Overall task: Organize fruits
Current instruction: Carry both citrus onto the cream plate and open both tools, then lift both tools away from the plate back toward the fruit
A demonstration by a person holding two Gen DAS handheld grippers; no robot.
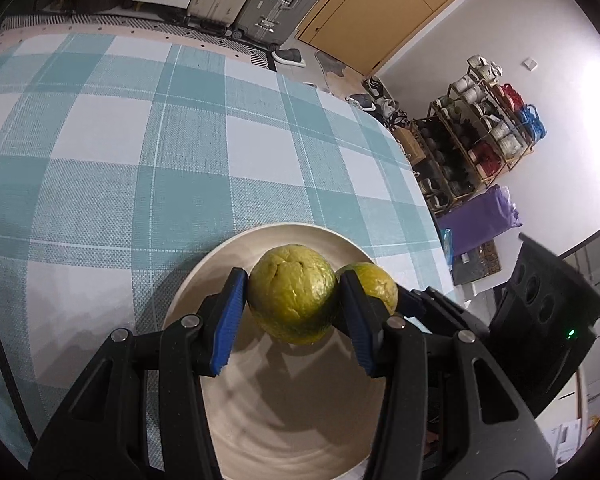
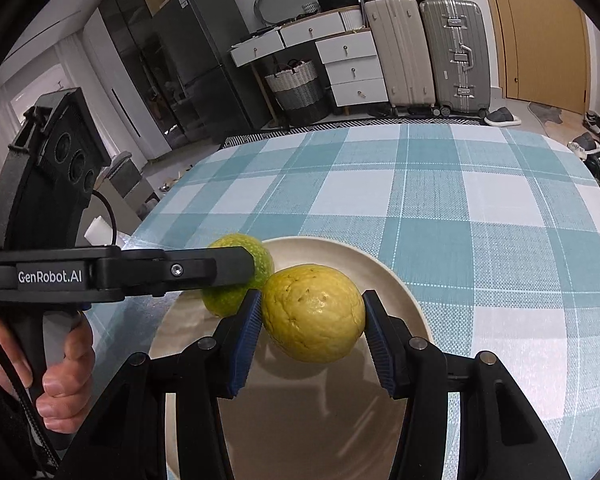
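Fingers (image 1: 236,312) of both grippers clamp one fruit each: left gripper (image 1: 292,312) green fruit (image 1: 292,300), right gripper (image 2: 312,324) yellow fruit (image 2: 314,312), over plate (image 2: 404,292). Lower gently, release apart.

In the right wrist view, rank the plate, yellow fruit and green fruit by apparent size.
1. plate
2. yellow fruit
3. green fruit, though it sits farther back and is partly hidden by the left gripper, so this rank is unsure.

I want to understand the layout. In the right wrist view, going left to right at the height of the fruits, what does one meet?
The left gripper, then the green fruit, then the yellow fruit between the right gripper fingers, then the plate rim, then the checked tablecloth.
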